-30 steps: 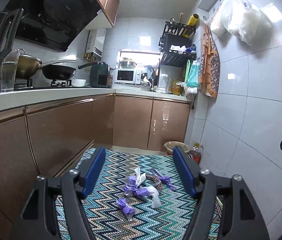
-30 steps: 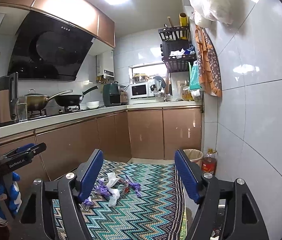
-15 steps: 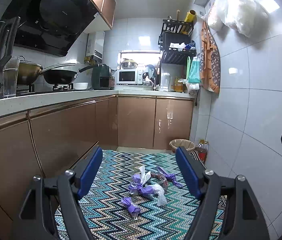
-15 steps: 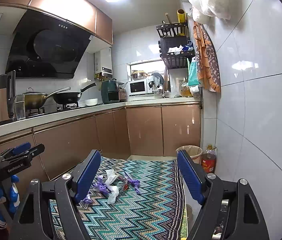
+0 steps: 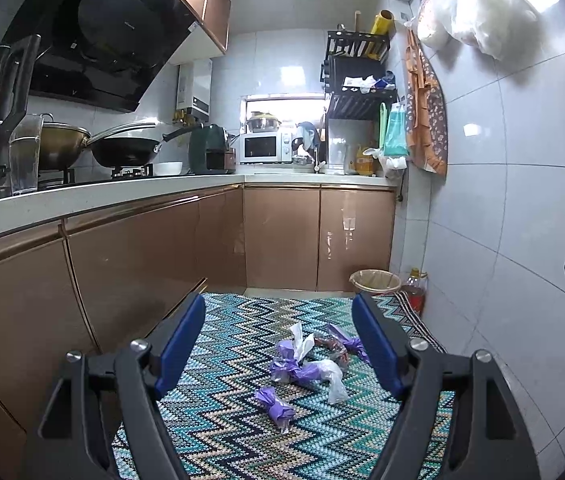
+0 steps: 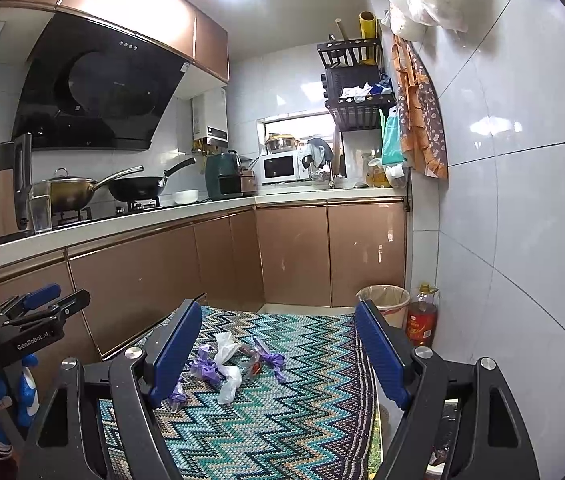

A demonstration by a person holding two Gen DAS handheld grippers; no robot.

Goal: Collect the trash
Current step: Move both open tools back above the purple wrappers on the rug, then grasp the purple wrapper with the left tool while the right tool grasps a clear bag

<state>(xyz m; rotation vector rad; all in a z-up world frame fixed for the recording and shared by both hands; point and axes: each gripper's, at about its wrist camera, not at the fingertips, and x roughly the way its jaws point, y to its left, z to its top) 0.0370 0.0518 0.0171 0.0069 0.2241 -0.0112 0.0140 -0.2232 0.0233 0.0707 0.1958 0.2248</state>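
Note:
Several pieces of trash lie on a zigzag rug (image 5: 242, 432): a purple wrapper (image 5: 275, 403) nearest me, a purple and white plastic bundle (image 5: 306, 372), and a purple and red wrapper (image 5: 342, 346) behind. The same pile shows in the right wrist view (image 6: 226, 368). A lined waste bin (image 5: 375, 281) stands at the far right corner, also in the right wrist view (image 6: 383, 300). My left gripper (image 5: 280, 350) is open and empty, held above the rug short of the pile. My right gripper (image 6: 274, 354) is open and empty, also short of the pile.
Brown cabinets (image 5: 130, 256) run along the left and back. A tiled wall (image 5: 522, 240) closes the right side. A red-labelled oil bottle (image 6: 421, 316) stands beside the bin. The left gripper's body (image 6: 22, 332) shows at the left of the right wrist view.
Both grippers have tilted and moved a little, so the trash pile sits slightly higher and nearer between the fingers. Both stay open and empty.

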